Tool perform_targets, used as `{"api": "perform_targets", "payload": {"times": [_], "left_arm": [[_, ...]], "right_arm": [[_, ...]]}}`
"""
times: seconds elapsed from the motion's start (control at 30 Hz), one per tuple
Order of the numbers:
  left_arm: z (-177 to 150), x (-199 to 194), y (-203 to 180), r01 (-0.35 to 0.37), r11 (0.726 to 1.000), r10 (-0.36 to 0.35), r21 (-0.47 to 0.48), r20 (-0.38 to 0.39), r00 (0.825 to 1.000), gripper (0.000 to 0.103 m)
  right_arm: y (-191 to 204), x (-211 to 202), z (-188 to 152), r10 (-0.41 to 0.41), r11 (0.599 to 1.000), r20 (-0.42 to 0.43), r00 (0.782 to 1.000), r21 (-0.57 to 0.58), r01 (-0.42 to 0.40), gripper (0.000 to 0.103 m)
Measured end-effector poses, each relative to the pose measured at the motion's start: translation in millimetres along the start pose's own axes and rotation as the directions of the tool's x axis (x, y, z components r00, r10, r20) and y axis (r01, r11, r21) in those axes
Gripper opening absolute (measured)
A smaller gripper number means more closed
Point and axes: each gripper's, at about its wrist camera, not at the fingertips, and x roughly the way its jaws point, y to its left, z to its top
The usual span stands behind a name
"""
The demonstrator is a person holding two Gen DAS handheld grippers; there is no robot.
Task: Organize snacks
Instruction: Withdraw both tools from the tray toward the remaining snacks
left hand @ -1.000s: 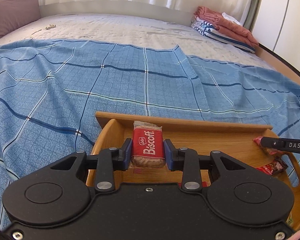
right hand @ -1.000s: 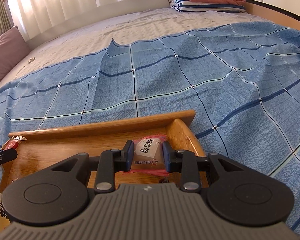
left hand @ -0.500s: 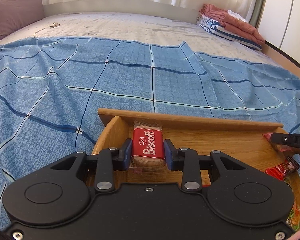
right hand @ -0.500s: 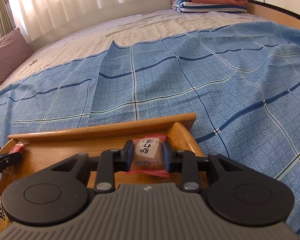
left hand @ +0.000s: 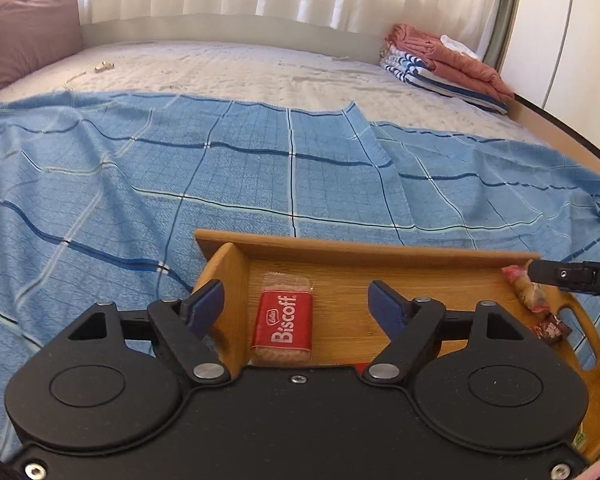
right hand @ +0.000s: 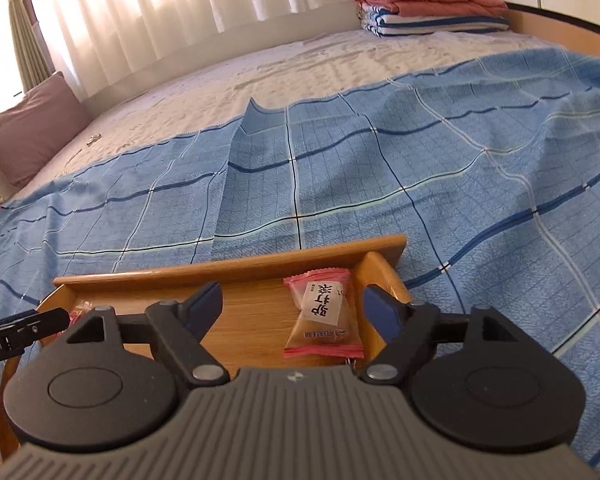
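Both tools stand wide, their jaws having just been opening, and nothing is pressed between the pads. In the left wrist view the left gripper (left hand: 296, 304) hangs over the left end of the wooden tray (left hand: 364, 250). The red Biscoff packet (left hand: 283, 326) lies flat on the tray floor in the lower middle of the frame, between the blue pads but touching neither — there is bare wood to its right as far as the right pad, while on its left it sits just beside the tray's curved end wall. That left pad hangs past the end wall, over the blue checked blanket (left hand: 140, 184).

In the right wrist view the right gripper (right hand: 294, 306) is over the tray's opposite end. The pink-edged snack packet (right hand: 324, 316) lies loose on the wood at lower centre right, slightly tilted, close to the right end wall; the right pad stands just beside that wall. To the packet's left the tray floor is open wood up to the low back rail.

At the right edge of the left view two small wrapped sweets (left hand: 534, 296) lie near the tray's handle cutout, with the other tool's black finger tip just above them. Beyond the back rail the blanket spreads wide and uncluttered; folded towels (right hand: 428, 8) sit far off at the upper right, a mauve pillow (right hand: 32, 128) at the far left.
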Motion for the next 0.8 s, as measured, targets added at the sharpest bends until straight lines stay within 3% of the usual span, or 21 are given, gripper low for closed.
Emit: {"api": "perform_targets", "payload": {"times": [0.37,0.6,0.8], "left_arm": [[-27,-86,-10,0.029,0.996,-0.035,0.088,0.062,0.997,0.088],[-58,-145,-16,0.052,0.992,-0.066,0.118,0.112,0.992,0.089],[-87,-177,-20,0.059,0.987,-0.079,0.151,0.127,0.989,0.089]], "right_arm": [[17,-78,-29,0.034,0.991,0.082,0.996,-0.13,-0.024,0.093],[33,-126,-68,0.088,0.979,0.112,0.99,-0.193,-0.065,0.097],[47,-154,-106,0.09,0.963,0.127,0.988,-0.266,-0.054,0.1]]}}
